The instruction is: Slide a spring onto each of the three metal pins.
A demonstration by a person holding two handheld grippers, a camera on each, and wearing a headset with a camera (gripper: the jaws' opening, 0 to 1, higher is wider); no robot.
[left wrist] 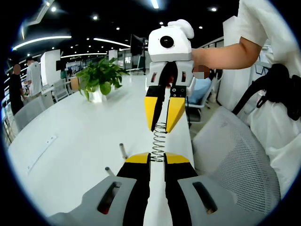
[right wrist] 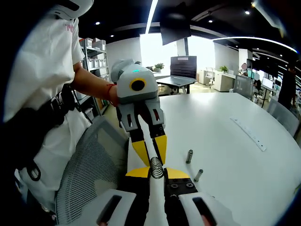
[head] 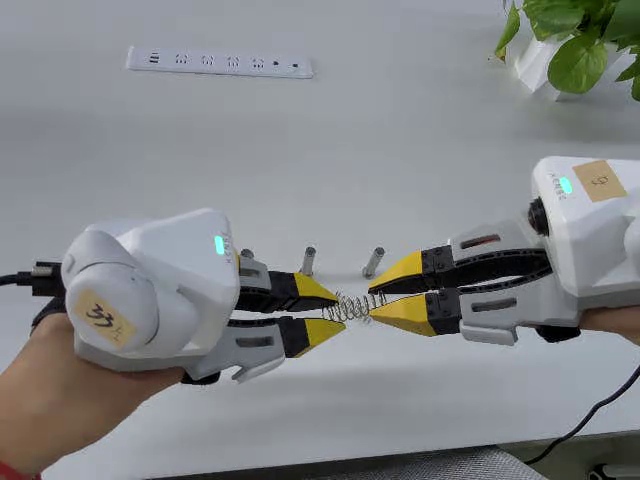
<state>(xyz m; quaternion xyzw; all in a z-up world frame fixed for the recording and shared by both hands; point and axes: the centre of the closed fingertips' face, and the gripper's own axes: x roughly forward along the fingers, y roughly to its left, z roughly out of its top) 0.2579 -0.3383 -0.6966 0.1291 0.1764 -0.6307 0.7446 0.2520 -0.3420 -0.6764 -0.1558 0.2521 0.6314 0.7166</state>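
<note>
A small metal spring (head: 356, 305) hangs level above the white table, stretched between my two grippers. My left gripper (head: 337, 311) pinches its left end with yellow-tipped jaws, and my right gripper (head: 374, 303) pinches the right end. In the left gripper view the spring (left wrist: 159, 139) runs from my own tips (left wrist: 157, 158) up to the other gripper's tips. The right gripper view has the spring (right wrist: 156, 167) at my own tips (right wrist: 157, 172). Three short metal pins (head: 247, 255), (head: 308, 260), (head: 373, 262) stand on the table just behind the grippers, bare.
A white power strip (head: 218, 62) lies at the far left of the table (head: 400, 150). A potted plant (head: 575, 40) stands at the far right corner. A grey mesh chair (head: 440, 465) is at the near edge, and a black cable (head: 590, 415) trails off the right.
</note>
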